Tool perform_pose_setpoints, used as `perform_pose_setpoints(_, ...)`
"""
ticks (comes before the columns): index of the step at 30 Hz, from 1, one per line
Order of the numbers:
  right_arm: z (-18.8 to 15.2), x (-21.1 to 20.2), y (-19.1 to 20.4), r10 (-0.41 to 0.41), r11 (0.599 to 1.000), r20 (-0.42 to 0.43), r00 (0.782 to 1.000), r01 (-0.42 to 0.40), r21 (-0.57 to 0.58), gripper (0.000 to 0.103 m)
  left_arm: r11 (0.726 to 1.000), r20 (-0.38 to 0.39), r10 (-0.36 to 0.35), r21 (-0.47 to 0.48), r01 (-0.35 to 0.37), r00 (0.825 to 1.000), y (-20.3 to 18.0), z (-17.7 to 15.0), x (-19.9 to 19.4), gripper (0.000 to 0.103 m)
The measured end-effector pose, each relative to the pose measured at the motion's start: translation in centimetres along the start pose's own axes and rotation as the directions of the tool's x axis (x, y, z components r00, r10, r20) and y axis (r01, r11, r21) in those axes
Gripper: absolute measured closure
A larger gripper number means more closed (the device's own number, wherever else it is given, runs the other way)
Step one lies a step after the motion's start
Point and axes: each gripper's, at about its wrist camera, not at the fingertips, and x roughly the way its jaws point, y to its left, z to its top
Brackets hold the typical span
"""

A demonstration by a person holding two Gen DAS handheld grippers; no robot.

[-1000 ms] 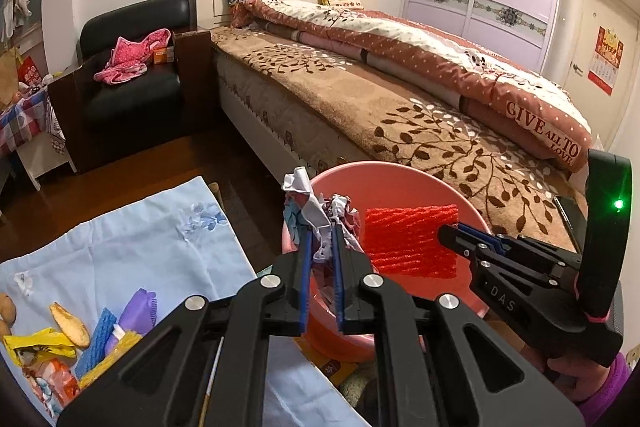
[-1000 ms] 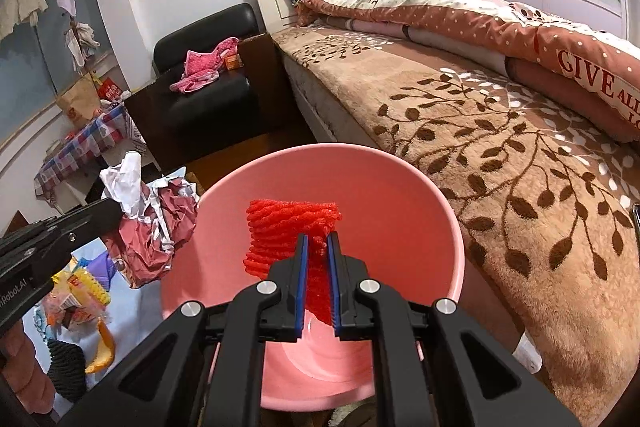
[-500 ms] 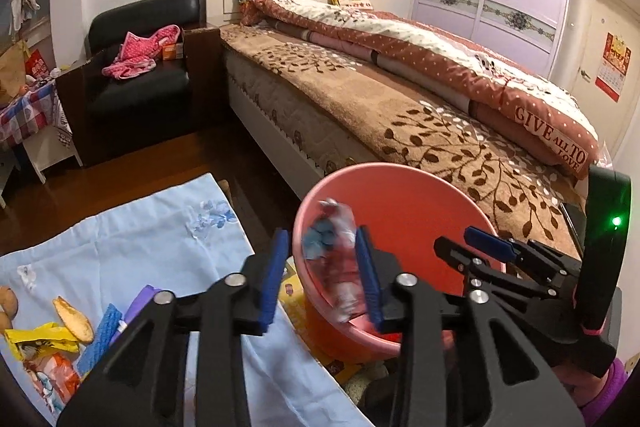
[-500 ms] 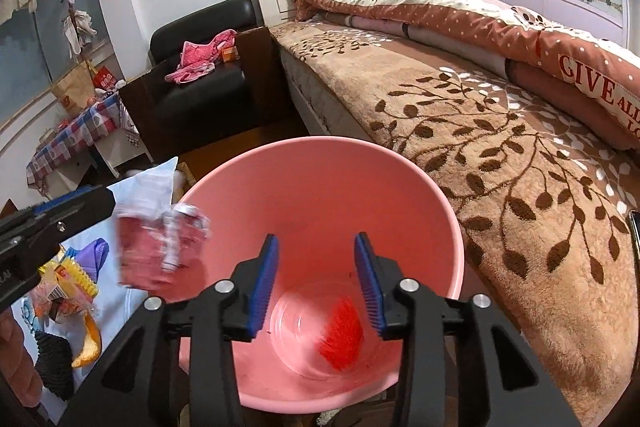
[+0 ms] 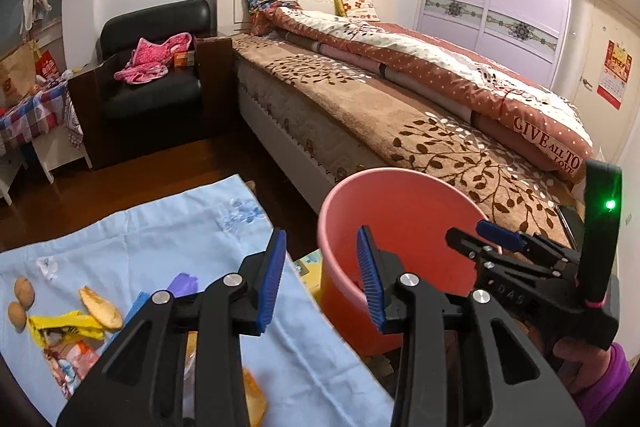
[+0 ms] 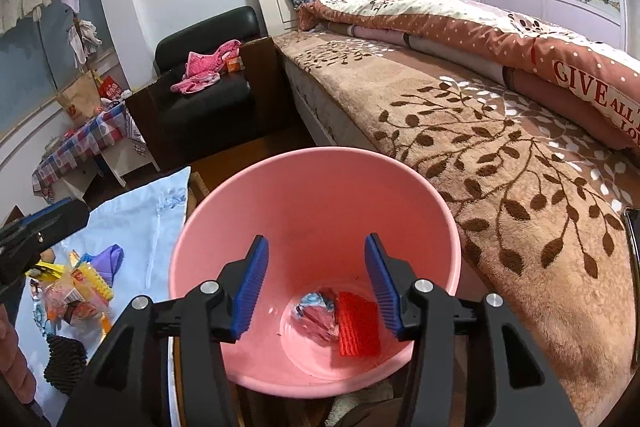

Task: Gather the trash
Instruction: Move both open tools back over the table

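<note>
A pink bucket (image 6: 304, 187) stands by the bed; it also shows in the left wrist view (image 5: 400, 195). On its bottom lie a red foam net (image 6: 358, 327) and a crumpled wrapper (image 6: 316, 311). My right gripper (image 6: 316, 283) is open and empty above the bucket's mouth. My left gripper (image 5: 322, 275) is open and empty, over the bucket's left rim and the light blue cloth (image 5: 160, 239). On the cloth lie a yellow wrapper (image 5: 60, 323), a peel (image 5: 100, 311), two walnuts (image 5: 20, 301), a purple piece (image 5: 182, 283) and snack packets (image 6: 76, 299).
The bed (image 5: 420, 115) with a brown leaf-pattern cover runs along the right. A black armchair (image 5: 156, 83) with pink clothes stands at the back. A dark foam net (image 6: 64, 367) lies on the cloth. A small checked-cloth table (image 5: 28, 115) is at the left.
Both grippers were shut on trash over the bucket, the left on the crumpled wrapper, the right on the red foam net. Both opened, the pieces fell to the bucket's bottom, and the left gripper drew back left.
</note>
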Motion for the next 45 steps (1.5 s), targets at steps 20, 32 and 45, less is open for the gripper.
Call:
perform_pose_setpoints(20, -0.9, -4.5, 5.8, 0.148, 0.984, 0.029, 0.989, -0.144, -0.105, 0.053, 0.991, -0.047, 0.134, -0.002, -0.135, 0.99, 4.5, -3.3, -2.2, 0.066)
perform_pose_setpoints(32, -2.1, -4.9, 9.2, 0.212, 0.963, -0.016, 0.977, -0.211, -0.169, 0.053, 0.985, -0.041, 0.164, -0.05, -0.166, 0.986, 6.8, -4.1, -3.7, 0.066)
perform_pose_setpoints(45, -4.3, -5.4, 11.1, 0.246, 0.944, -0.072, 0.967, -0.256, -0.209, 0.053, 0.978, -0.055, 0.153, -0.135, -0.159, 0.987, 9.5, -6.8, -6.2, 0.066)
